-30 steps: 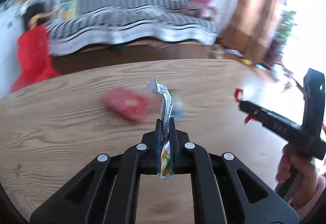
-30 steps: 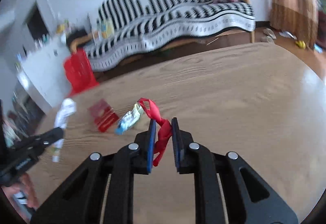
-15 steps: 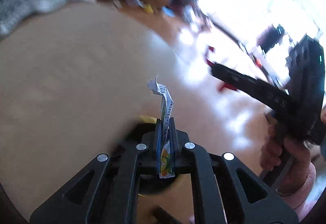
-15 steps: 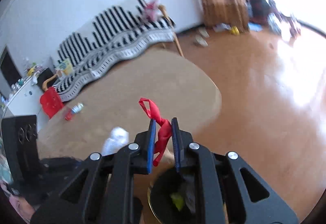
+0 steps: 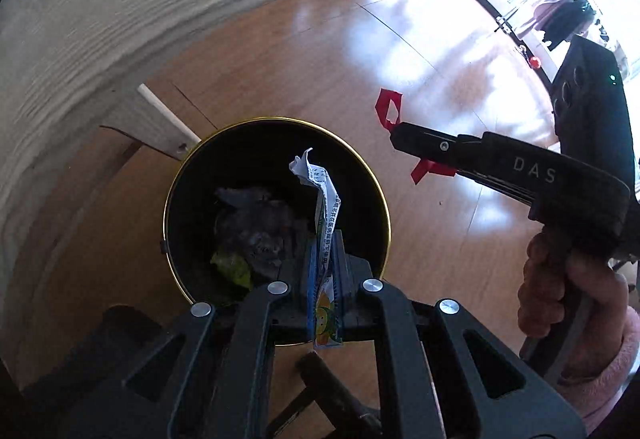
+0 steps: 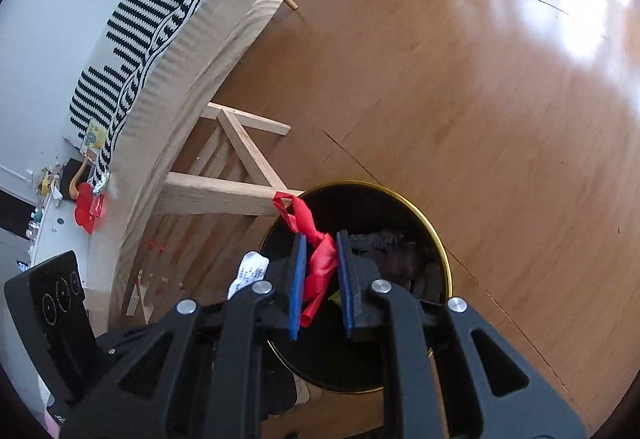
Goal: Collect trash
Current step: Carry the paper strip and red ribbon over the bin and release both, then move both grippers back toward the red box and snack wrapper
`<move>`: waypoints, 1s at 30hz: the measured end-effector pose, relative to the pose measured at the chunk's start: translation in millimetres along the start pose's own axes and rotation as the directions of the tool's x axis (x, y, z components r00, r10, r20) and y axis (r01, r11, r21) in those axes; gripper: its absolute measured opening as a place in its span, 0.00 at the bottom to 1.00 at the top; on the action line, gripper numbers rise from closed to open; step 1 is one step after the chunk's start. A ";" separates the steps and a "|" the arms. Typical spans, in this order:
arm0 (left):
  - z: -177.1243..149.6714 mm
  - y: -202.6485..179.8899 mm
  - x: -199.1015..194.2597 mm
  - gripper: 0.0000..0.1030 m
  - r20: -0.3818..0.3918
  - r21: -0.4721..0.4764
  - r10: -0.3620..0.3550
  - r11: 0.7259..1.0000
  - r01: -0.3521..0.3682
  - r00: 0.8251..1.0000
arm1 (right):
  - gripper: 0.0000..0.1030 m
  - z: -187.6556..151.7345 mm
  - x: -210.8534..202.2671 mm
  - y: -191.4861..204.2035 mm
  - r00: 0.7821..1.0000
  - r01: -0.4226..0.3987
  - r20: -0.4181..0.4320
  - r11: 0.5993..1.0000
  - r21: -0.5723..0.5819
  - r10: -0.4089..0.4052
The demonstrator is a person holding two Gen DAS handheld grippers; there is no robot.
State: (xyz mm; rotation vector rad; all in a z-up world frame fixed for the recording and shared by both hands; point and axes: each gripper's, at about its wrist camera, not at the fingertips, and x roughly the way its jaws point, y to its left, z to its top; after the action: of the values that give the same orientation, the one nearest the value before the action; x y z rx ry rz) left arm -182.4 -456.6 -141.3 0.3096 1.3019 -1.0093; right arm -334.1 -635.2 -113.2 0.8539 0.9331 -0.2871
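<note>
Left gripper (image 5: 324,271) pinches my snack wrapper (image 5: 322,223); right gripper (image 6: 322,271) clamps red balloon scrap (image 6: 316,243). Both over black bin (image 5: 176,195), ready to drop.

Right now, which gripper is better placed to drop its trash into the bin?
Left. The left gripper holds its wrapper over the bin opening; the right gripper, holding the red scrap, sits beyond the rim.

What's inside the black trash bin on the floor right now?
The black bin holds dark crumpled trash and a yellow-green scrap. The left gripper and its wrapper cover the near side, so the contents there are hidden.
</note>
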 end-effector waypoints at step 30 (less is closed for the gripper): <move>-20.5 173.2 -188.0 0.94 0.317 -0.398 0.335 0.896 -0.196 0.887 | 0.94 47.5 -3.1 143.9 0.915 0.349 0.305 0.898 -0.270 -0.264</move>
State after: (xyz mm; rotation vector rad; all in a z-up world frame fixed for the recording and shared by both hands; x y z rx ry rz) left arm -51.9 -262.2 -36.8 0.0101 1.0249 -0.5429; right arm -227.6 -578.0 -21.7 0.3529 0.8353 -0.4972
